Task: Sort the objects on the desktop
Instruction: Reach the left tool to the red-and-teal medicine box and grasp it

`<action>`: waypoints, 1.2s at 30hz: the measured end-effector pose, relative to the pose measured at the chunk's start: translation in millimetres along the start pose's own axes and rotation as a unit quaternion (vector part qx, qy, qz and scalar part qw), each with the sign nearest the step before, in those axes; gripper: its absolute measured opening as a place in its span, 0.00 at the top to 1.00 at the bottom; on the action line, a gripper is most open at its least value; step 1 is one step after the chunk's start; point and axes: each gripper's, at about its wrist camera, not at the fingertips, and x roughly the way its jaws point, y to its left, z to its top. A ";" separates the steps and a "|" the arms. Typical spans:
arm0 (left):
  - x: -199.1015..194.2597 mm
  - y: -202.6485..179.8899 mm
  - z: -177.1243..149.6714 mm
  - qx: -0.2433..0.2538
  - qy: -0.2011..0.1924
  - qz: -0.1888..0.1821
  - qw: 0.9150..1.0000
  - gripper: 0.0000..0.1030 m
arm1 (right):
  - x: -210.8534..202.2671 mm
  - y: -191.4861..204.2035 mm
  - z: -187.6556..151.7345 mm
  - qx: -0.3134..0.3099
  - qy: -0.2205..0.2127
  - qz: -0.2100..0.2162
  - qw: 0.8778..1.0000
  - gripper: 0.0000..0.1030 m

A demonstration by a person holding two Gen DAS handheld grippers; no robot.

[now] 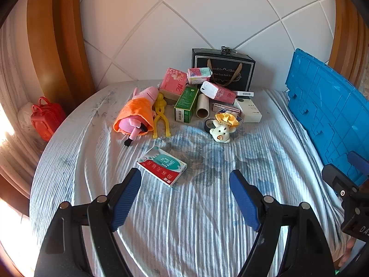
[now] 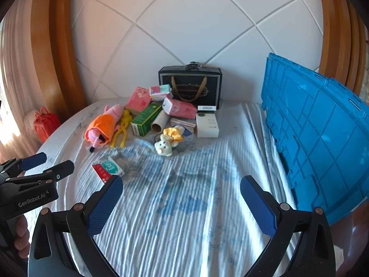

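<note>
Here, both grippers released above bare sheet (image 2: 184, 207).
Left gripper (image 1: 185, 198) and right gripper (image 2: 182, 205) spread wide, gripping nothing; red box (image 1: 161, 165) just beyond left's tips, pile (image 1: 203, 101) far by headboard (image 1: 184, 23), blue crate (image 2: 322, 138) walling right edge.

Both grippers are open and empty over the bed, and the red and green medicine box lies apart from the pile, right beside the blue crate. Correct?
Not quite. The medicine box lies apart from the pile, but near the left gripper, far from the blue crate, as the left wrist view shows. Both grippers are open and empty, the right gripper included.
</note>
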 end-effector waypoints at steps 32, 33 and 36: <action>169.4 68.6 -9.8 -0.098 0.183 0.060 0.976 0.24 | 156.3 -27.0 2.4 0.005 0.138 0.013 0.990 0.00; 176.4 69.3 -7.8 -0.105 0.186 0.064 0.975 0.24 | 164.7 -26.7 4.1 0.004 0.142 0.015 0.990 0.00; 197.1 72.5 4.0 -0.138 0.190 0.064 0.970 0.24 | 188.1 -23.5 9.5 -0.001 0.152 0.026 0.988 0.00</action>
